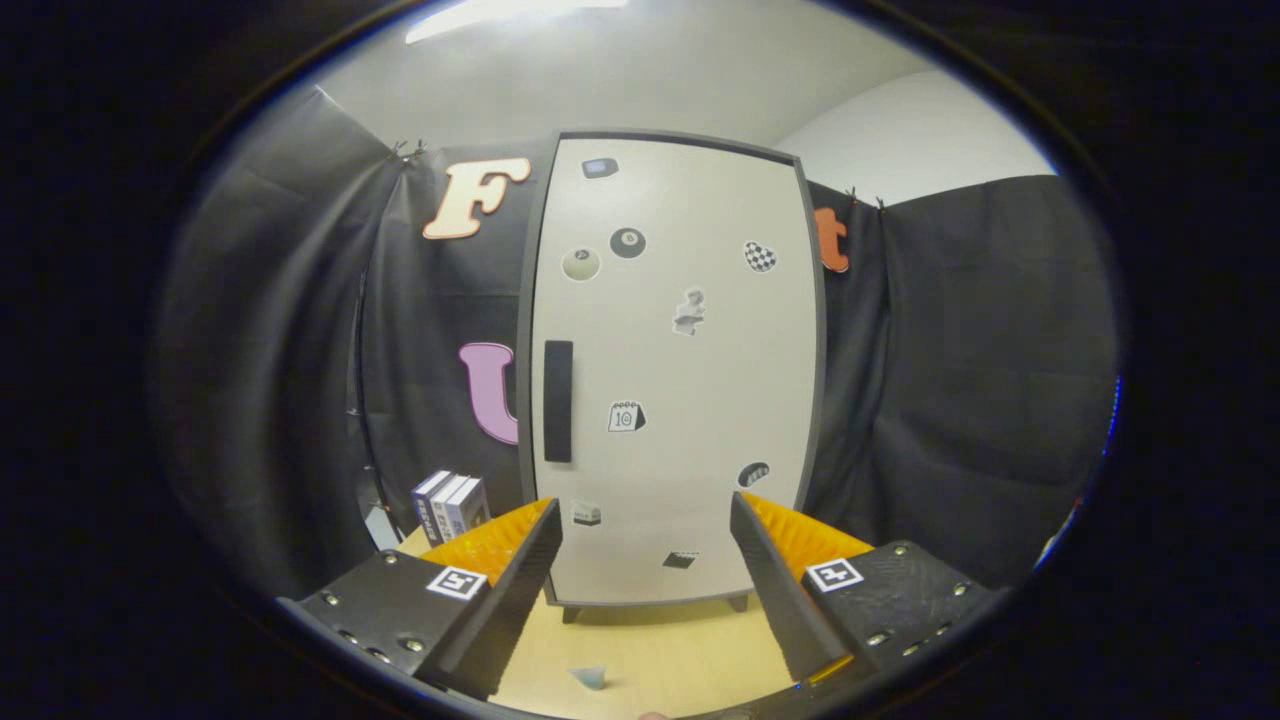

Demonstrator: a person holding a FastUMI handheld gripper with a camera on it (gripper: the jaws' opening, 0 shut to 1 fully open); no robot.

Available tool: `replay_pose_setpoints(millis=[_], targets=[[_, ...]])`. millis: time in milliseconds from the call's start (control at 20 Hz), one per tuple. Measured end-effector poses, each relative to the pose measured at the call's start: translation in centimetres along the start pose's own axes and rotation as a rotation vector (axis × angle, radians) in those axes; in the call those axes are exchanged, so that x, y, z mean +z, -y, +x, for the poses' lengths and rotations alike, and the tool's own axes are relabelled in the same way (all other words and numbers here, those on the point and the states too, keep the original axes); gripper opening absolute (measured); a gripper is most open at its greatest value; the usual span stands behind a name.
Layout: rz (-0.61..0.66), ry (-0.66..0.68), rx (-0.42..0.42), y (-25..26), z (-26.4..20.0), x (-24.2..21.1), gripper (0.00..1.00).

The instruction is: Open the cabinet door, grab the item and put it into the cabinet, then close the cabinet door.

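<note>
Dark and raised, the handle runs upright along the left edge of the shut cabinet door; we judge it stiff, best pinched mid-length. Boxes stand left of the cabinet on the surface. Our fingers gape wide, empty.

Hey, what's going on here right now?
A person is holding a handheld gripper facing a white cabinet on a wooden table. The cabinet door is shut, and its dark handle on the left side hasn't been touched. The gripper's fingers are spread open with nothing between them. A small stack of boxes stands to the left of the cabinet, beyond the fingers. So the job looks barely begun.
</note>
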State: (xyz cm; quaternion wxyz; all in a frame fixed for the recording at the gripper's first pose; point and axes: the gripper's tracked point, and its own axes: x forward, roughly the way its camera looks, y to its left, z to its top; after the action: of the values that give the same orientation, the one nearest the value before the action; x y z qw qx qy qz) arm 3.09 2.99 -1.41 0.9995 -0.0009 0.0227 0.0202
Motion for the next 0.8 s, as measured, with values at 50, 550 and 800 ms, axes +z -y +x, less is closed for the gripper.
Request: replay_pose_setpoints(millis=[50, 550, 800], targets=[[0.004, -0.003, 0.006, -0.4, 0.5, 0.1, 1.0], [-0.014, -0.001, 0.072, -5.3, 8.2, 1.1, 1.0], [-0.004, -0.001, 0.1, -7.6, 12.1, 1.2, 1.0]])
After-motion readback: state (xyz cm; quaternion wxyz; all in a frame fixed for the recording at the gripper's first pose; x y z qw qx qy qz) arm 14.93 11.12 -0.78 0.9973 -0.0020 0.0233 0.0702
